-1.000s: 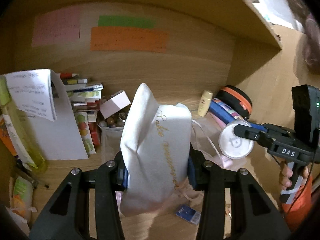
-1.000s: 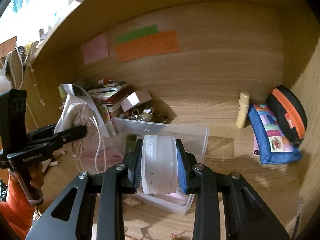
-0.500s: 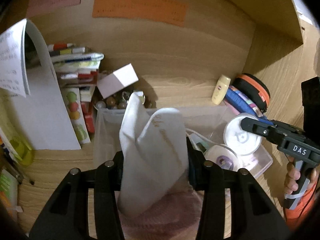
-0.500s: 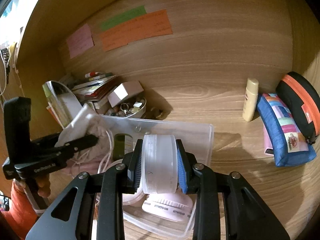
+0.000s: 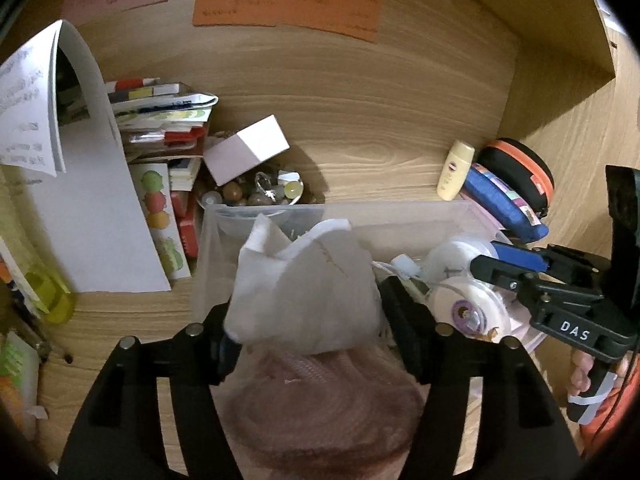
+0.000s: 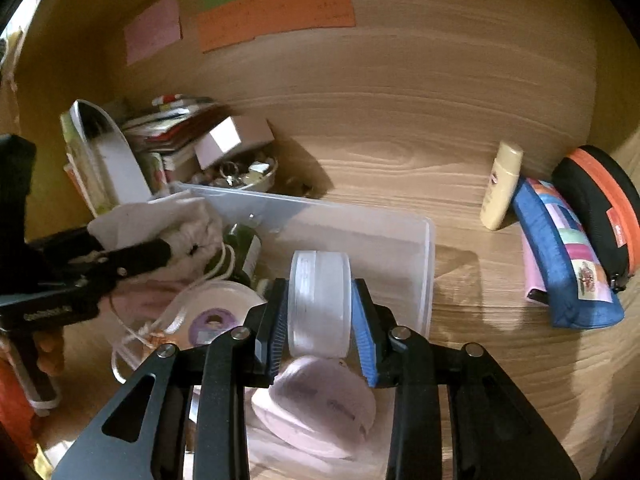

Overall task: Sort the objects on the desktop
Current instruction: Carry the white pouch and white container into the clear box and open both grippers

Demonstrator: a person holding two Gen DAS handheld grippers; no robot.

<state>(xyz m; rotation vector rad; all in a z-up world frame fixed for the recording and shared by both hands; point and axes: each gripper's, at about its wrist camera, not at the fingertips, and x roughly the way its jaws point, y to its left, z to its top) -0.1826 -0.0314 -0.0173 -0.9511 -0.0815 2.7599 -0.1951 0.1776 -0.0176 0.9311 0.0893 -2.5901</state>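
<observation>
Both wrist views close, angled down, sharing clear bin [image 5: 400, 220] [image 6: 424, 248]; facing back wall

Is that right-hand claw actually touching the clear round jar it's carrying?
Touching. In the right wrist view, the right gripper has both blue pads pressed flat against the sides of the clear round jar, with no gap on either side.

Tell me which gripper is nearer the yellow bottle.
Right. The right gripper, over the bin's right end, sits nearer the yellow bottle; the left gripper is over the bin's far-left end.
</observation>
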